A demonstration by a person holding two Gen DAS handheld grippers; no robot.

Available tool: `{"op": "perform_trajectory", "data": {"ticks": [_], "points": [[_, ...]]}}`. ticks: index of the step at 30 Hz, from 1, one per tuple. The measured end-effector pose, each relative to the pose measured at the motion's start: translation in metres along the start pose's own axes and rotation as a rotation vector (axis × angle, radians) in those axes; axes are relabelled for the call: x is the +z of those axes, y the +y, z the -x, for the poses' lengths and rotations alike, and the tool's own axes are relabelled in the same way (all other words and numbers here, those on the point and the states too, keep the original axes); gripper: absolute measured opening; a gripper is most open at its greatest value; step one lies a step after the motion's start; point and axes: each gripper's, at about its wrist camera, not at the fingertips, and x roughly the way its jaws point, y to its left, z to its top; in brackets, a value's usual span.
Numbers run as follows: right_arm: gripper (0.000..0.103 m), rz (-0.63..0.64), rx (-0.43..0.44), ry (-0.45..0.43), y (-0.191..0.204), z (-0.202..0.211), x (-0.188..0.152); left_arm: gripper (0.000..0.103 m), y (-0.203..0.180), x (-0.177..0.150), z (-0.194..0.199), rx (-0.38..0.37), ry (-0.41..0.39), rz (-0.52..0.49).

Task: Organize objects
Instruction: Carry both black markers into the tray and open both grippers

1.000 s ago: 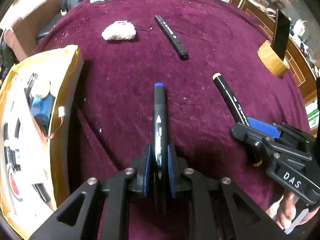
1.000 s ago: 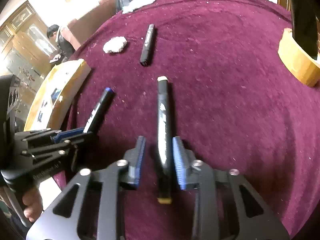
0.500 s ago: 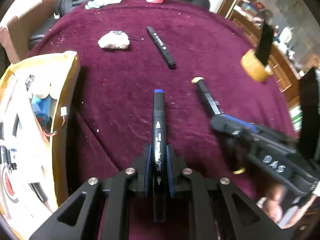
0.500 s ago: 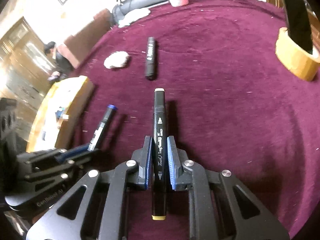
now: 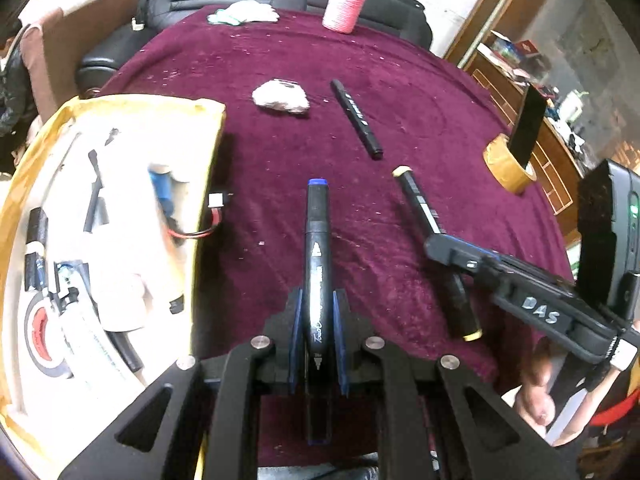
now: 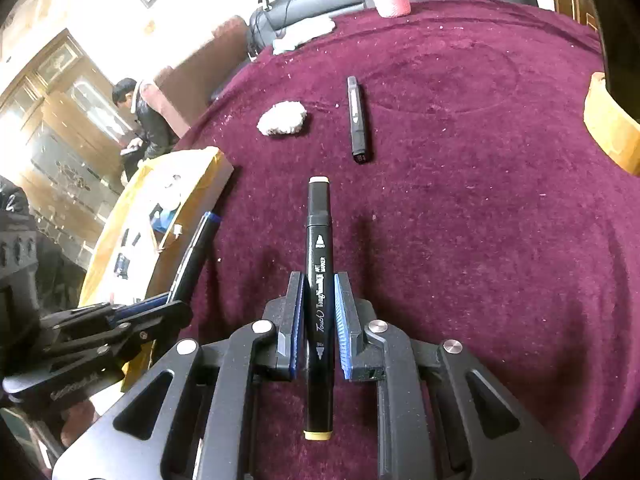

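left gripper (image 5: 316,344) squeezes the blue marker (image 5: 318,256), right gripper (image 6: 320,320) squeezes the yellow marker (image 6: 319,264); next, i think, carry both to the box (image 5: 200,168) at the left

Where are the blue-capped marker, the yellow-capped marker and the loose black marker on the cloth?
blue-capped marker (image 5: 318,264), left wrist view, on its barrel ahead of the pads.
yellow-capped marker (image 6: 319,240), right wrist view, on its barrel.
loose black marker (image 6: 357,120), right wrist view, mid-barrel.
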Motion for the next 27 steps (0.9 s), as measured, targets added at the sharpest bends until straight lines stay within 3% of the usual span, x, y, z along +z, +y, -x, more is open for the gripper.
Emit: {"op": "perform_trajectory", "data": {"ticks": [3, 10, 21, 27], "points": [[0.015, -0.007, 0.010, -0.014, -0.004, 0.004, 0.000, 0.013, 0.006, -0.002, 0.005, -0.031, -0.002, 0.022], [0.015, -0.013, 0.092, -0.001, 0.002, 0.001, -0.002, 0.013, 0.016, 0.000, 0.017, -0.028, -0.013, 0.060], [0.015, 0.141, 0.256, 0.050, 0.087, -0.023, 0.009, 0.013, 0.077, -0.016, 0.067, 0.048, -0.098, 0.194], [0.015, 0.188, 0.268, 0.074, 0.114, -0.033, 0.010, 0.013, 0.102, -0.022, 0.081, 0.060, -0.121, 0.241]]}}
